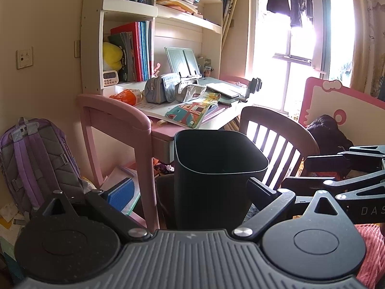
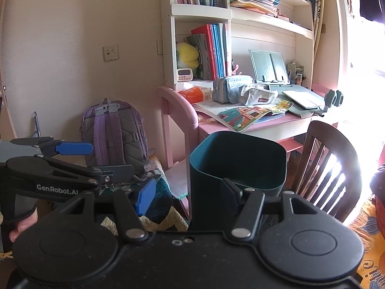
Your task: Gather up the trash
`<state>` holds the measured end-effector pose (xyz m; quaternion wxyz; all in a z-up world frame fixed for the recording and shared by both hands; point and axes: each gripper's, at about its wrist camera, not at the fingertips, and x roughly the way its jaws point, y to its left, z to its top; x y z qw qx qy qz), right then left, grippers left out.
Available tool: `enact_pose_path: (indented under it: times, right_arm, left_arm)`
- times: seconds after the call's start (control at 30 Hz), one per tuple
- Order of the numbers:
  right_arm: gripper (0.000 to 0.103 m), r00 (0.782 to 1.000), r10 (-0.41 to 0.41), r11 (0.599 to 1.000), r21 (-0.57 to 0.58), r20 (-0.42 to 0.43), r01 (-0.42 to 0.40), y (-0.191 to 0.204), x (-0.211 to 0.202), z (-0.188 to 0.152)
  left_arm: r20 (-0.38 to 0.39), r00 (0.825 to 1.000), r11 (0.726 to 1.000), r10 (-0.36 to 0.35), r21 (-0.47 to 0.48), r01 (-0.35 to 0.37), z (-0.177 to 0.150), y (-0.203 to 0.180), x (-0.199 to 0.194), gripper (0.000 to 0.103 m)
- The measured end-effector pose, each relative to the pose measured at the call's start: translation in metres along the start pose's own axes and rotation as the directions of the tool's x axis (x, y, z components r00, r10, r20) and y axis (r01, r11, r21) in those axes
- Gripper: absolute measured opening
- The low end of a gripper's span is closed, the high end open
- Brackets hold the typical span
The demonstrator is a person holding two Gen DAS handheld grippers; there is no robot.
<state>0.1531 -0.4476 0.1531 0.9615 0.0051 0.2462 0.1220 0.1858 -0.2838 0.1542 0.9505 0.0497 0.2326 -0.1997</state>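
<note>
- The dark bin (image 1: pixel 216 168) stands just in front of the pink desk (image 1: pixel 166 130), beside the wooden chair (image 1: pixel 276 132); its mouth is open and upright, and its base is hidden behind the tools
- Left gripper (image 1: pixel 184 189): jaws apart with nothing clamped; the right wrist view shows it out to the left of the bin, clear of it
- Right gripper (image 2: pixel 187 190): jaws wide apart, nothing gripped; one finger overlaps the bin's near wall in its own view, but whether it touches cannot be told
- The likely step is choosing the first piece of rubbish; the crumpled orange packet (image 1: pixel 125 96) at the near corner of the desk looks a fair candidate, though whether it is really waste is a judgement
- To do it well: send one gripper only and keep the other low beside the bin to steady it
- Approach the packet from above, clear of the grey pencil cases (image 1: pixel 163 88) next to it
- Close gently on the packet's crumpled middle, as thin film may slip
- Carry it right over the bin's mouth before releasing, not just to the rim
</note>
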Motion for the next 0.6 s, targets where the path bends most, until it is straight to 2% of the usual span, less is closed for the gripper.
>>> enact_pose_path:
  times: [0.17, 0.33, 0.6]
  right_arm:
    - [0.06, 1.0, -0.002, 1.0, 0.003, -0.005, 0.002, 0.0, -0.001, -0.003]
    - [0.06, 1.0, -0.003, 1.0, 0.002, -0.002, 0.003, 0.002, -0.005, -0.006]
    - [0.06, 1.0, 0.005, 1.0, 0.002, -0.01, -0.005, 0.007, -0.004, -0.011]
  left_arm:
    - [-0.004, 1.0, 1.0, -0.006, -0.014, 0.006, -0.001, -0.001, 0.001, 0.1]
    - [0.019, 1.0, 1.0, 0.019, 0.002, -0.019, -0.004, -0.002, 0.0, 0.1]
    - [0.018, 1.0, 1.0, 0.001, 0.016, -0.002, -0.01, -0.002, -0.001, 0.1]
